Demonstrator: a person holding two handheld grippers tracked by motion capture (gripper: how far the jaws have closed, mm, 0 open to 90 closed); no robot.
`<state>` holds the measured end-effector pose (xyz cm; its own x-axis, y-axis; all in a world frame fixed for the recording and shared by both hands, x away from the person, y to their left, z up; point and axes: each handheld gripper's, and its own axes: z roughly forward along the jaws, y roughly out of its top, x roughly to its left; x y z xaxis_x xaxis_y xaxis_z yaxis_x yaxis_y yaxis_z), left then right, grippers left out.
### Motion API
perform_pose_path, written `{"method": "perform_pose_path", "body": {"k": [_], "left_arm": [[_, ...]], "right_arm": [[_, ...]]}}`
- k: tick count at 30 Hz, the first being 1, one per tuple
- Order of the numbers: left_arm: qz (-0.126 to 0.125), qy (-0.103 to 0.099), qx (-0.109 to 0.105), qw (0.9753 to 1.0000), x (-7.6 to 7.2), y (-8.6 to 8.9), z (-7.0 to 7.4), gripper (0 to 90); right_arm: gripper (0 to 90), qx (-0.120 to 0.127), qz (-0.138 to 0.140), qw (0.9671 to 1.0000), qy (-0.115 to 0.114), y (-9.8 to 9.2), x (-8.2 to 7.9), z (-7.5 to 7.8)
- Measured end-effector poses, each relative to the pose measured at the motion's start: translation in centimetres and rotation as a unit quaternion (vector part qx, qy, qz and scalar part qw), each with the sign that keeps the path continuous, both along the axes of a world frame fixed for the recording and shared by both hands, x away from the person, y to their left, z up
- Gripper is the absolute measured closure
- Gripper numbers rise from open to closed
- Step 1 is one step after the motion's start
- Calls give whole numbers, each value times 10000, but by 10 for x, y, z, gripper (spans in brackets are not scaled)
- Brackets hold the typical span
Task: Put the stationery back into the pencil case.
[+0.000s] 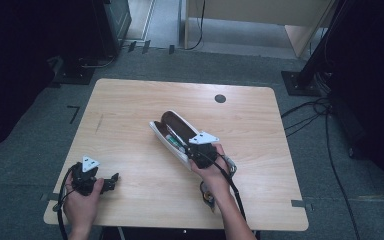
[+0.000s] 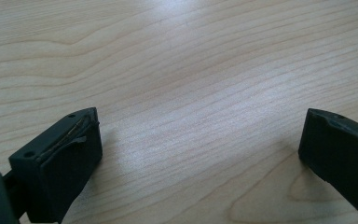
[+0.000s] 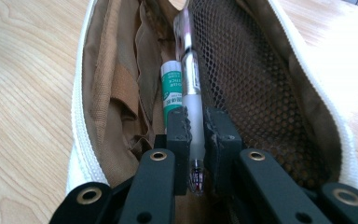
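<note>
Pen — clamped in right gripper — inside open pouch.

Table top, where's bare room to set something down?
The far-left stretch of the table, between its back edge and the pencil case, is bare, as is the middle between both tongs. It's crowded around the case and right tongs.
</note>
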<state>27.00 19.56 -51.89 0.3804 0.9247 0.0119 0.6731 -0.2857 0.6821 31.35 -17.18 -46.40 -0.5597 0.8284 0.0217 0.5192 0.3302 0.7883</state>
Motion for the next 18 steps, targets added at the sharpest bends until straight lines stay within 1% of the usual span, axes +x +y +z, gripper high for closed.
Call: {"method": "perform_pose_path", "body": {"k": [2,18], "left_arm": [[2,-3,-2,10000,0,0,0,0],[-1,-1,2,10000,0,0,0,0]], "right_arm": [[812,-10,-3,10000,33,0,0,0],[811,-1,17,10000,14,1,2,-2]]}}
